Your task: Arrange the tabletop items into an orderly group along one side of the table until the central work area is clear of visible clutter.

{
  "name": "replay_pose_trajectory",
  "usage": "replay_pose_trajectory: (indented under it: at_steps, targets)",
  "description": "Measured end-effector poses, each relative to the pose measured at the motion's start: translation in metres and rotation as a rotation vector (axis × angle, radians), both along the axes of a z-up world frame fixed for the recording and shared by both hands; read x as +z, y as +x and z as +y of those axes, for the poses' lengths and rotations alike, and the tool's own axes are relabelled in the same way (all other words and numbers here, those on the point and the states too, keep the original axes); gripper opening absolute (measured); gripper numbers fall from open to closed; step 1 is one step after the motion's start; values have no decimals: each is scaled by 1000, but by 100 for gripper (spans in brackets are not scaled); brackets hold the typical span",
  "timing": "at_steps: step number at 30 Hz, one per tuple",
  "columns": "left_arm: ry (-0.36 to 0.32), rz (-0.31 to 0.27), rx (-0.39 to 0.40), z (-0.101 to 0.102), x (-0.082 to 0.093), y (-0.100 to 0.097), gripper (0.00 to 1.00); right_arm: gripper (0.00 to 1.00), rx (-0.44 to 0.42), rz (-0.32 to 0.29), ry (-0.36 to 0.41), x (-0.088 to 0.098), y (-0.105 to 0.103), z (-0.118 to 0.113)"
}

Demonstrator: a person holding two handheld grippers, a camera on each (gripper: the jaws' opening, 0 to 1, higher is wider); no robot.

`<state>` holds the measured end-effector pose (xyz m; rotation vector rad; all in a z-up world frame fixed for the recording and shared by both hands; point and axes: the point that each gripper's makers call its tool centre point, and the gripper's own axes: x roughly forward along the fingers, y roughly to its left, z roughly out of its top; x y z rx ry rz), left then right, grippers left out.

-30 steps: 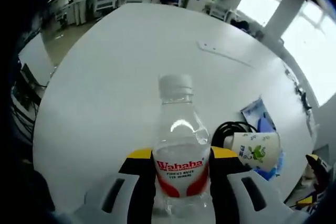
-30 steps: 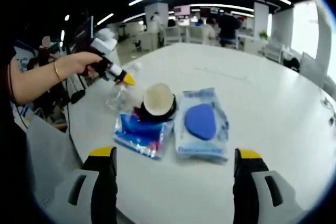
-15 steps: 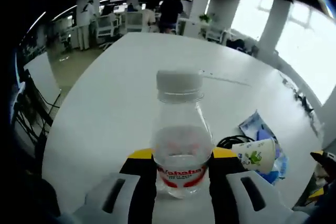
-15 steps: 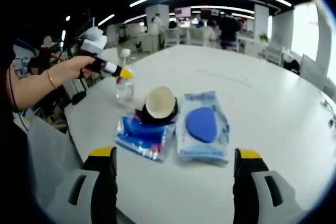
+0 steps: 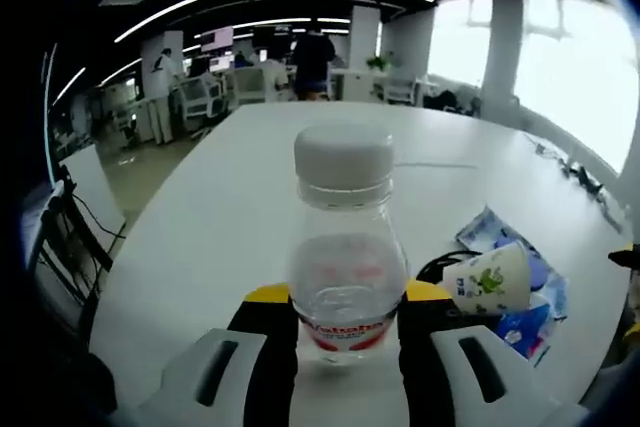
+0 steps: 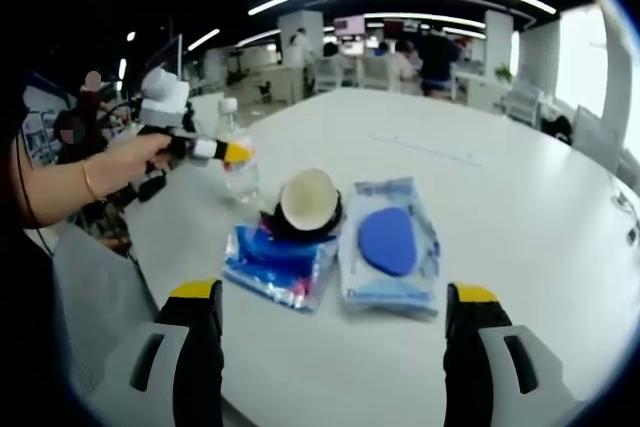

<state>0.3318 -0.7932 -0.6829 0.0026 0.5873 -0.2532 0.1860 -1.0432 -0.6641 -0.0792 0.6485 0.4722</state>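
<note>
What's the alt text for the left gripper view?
A clear water bottle with a white cap stands upright on a white table, held between the jaws of the left gripper. A tipped paper cup lies to its right on blue packets.

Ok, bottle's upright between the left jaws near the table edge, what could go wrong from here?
Two risks. The water bottle stands near the table edge in the right gripper view, so a sideways pull-out of the left gripper could tip it off. The paper cup lies on its side across a black cable and could roll if nudged.
</note>
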Motion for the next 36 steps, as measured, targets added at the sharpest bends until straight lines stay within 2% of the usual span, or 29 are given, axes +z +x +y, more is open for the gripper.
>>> replay_pose_trajectory:
  at_steps: [4, 12, 19, 21, 29, 30, 32, 36]
  targets:
    - [26, -41, -12, -1, -1, -3, 37, 90, 4, -1, 0, 0, -1, 1]
    - [39, -91, 17, -2, -3, -6, 37, 90, 10, -3, -3, 2, -3, 2]
    - [42, -124, 33, 0, -2, -4, 37, 90, 11, -3, -4, 2, -5, 2]
    - [20, -142, 39, 0, -2, -4, 38, 90, 10, -2, -4, 2, -6, 1]
    - [23, -157, 42, -1, 1, -3, 40, 90, 6, 2, -8, 2, -7, -1]
    - [15, -176, 42, -2, 4, -2, 41, 90, 5, 2, -7, 2, -7, -1]
    - [33, -193, 41, -2, 7, -2, 44, 90, 8, 5, -8, 1, -8, 0]
    - [61, -192, 39, -2, 5, 0, 41, 90, 11, 9, -13, 0, -8, 0]
